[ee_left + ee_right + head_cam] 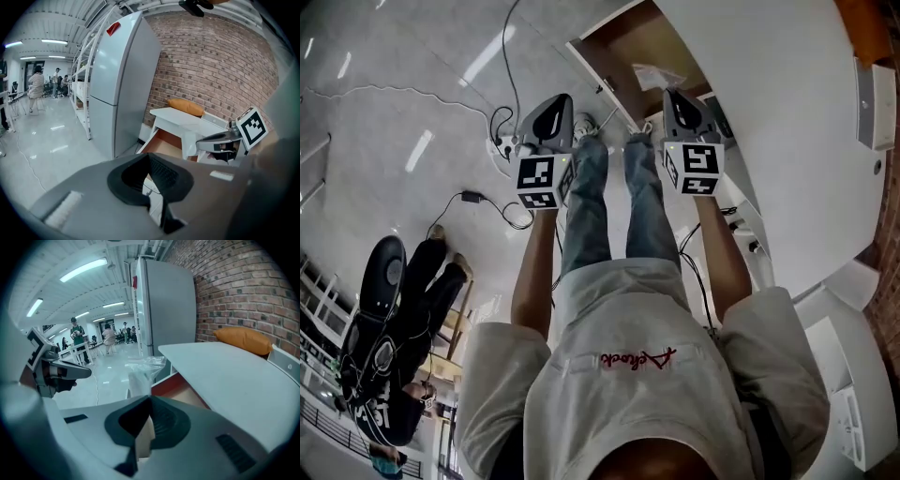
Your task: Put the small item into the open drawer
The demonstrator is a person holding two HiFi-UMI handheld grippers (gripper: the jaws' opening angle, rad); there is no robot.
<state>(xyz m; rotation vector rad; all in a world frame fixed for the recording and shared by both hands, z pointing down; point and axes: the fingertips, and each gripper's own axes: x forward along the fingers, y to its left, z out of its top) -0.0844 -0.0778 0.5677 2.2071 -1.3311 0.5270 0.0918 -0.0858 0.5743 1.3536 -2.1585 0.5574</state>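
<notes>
Altogether one bag (140, 373), one open drawer (626, 47)

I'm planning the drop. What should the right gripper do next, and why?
Probably lower the right gripper toward the open drawer before releasing: its jaws are shut on the clear plastic bag, which seems to hang above the drawer, not yet in it.
</notes>
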